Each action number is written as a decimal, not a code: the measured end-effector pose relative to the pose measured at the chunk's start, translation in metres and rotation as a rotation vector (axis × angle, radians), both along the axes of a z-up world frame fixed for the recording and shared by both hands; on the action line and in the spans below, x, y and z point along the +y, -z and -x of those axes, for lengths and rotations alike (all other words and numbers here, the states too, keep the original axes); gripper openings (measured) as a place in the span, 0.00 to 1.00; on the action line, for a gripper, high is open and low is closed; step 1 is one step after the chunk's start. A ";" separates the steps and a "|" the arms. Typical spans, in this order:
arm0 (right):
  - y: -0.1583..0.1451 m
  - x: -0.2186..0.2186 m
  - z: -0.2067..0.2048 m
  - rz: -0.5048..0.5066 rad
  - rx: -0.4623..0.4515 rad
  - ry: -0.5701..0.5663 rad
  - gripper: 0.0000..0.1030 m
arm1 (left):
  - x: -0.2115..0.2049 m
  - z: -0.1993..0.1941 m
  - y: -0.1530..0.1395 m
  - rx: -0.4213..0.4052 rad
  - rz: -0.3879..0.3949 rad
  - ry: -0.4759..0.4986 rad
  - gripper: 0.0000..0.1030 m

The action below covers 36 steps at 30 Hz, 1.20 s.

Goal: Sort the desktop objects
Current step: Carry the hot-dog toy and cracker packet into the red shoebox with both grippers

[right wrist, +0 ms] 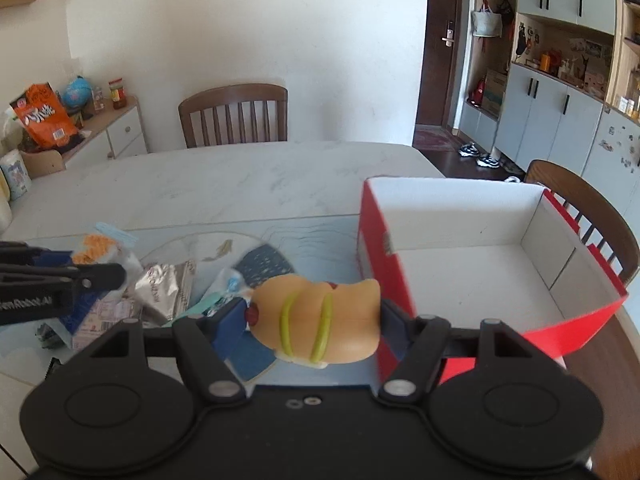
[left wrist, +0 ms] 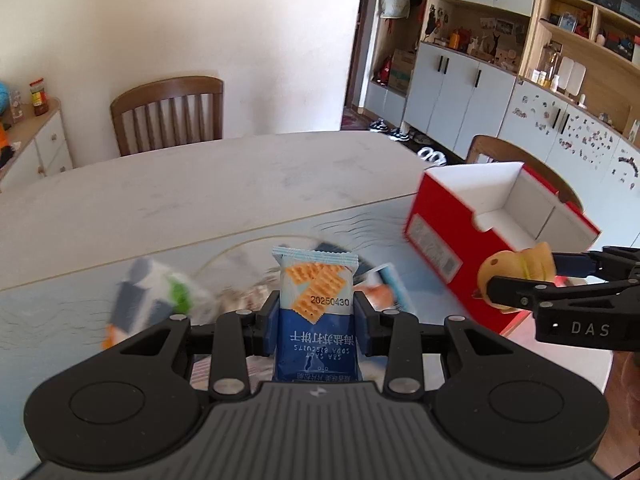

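My left gripper (left wrist: 316, 312) is shut on a blue soda cracker packet (left wrist: 316, 300), held upright above a blurred pile of snack packets (left wrist: 160, 296) on the table mat. My right gripper (right wrist: 316, 316) is shut on a toy hot dog (right wrist: 320, 316) with green stripes, held just left of the open red box (right wrist: 480, 272). The right gripper with the hot dog (left wrist: 516, 276) also shows at the right of the left wrist view, in front of the red box (left wrist: 460, 216). The left gripper (right wrist: 92, 276) with the packet (right wrist: 100, 246) shows at the left of the right wrist view.
The box's white inside (right wrist: 472, 280) holds nothing. Several packets, one silver (right wrist: 164, 284), lie on the pale blue mat (right wrist: 312, 236). The marble table (right wrist: 240, 176) stretches behind. Wooden chairs (right wrist: 236, 116) stand at the far side and at the right (right wrist: 592, 216).
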State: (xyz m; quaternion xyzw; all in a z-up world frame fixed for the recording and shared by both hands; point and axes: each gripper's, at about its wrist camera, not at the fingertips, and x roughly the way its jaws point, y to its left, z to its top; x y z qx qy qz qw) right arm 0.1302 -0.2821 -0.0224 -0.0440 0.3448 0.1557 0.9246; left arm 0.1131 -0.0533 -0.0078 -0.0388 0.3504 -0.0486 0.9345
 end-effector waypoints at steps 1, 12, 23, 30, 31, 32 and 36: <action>-0.002 -0.006 -0.003 -0.002 -0.004 0.000 0.68 | -0.008 -0.004 -0.001 -0.003 -0.006 0.008 0.34; -0.009 -0.064 -0.030 -0.033 -0.031 0.021 0.68 | -0.073 -0.033 -0.008 -0.007 -0.020 0.066 0.34; -0.001 -0.110 -0.054 -0.021 -0.023 0.067 0.68 | -0.124 -0.070 -0.021 -0.033 -0.036 0.146 0.34; 0.007 -0.132 -0.068 -0.004 -0.013 0.086 0.68 | -0.155 -0.097 -0.021 -0.034 -0.048 0.212 0.34; 0.007 -0.134 -0.070 0.000 -0.014 0.088 0.68 | -0.159 -0.102 -0.020 -0.032 -0.052 0.221 0.34; 0.008 -0.137 -0.072 0.001 -0.013 0.087 0.68 | -0.163 -0.106 -0.019 -0.029 -0.056 0.230 0.34; 0.012 -0.146 -0.083 0.028 -0.003 0.076 0.68 | -0.180 -0.121 -0.013 -0.008 -0.074 0.273 0.34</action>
